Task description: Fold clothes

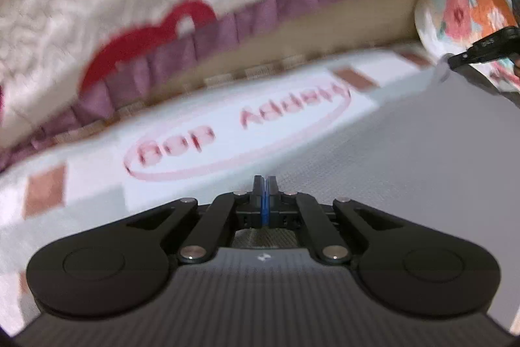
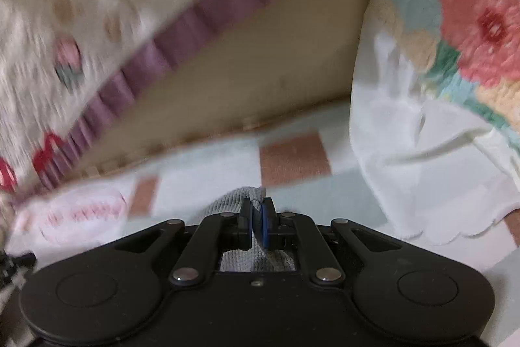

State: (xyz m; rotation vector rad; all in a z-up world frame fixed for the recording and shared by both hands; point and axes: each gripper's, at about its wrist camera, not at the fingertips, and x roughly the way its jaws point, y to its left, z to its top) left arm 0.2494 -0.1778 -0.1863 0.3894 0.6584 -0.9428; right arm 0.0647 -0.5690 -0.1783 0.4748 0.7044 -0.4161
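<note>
Grey cloth [image 2: 256,194] is pinched in both the right claw [image 2: 259,213] and left claw [image 1: 264,184].

The garment [image 1: 406,158] lies on the blanket [image 1: 97,204]; a frilled cover [image 1: 97,5] hangs at twelve o'clock, a pillow [image 1: 461,12] at two.
</note>
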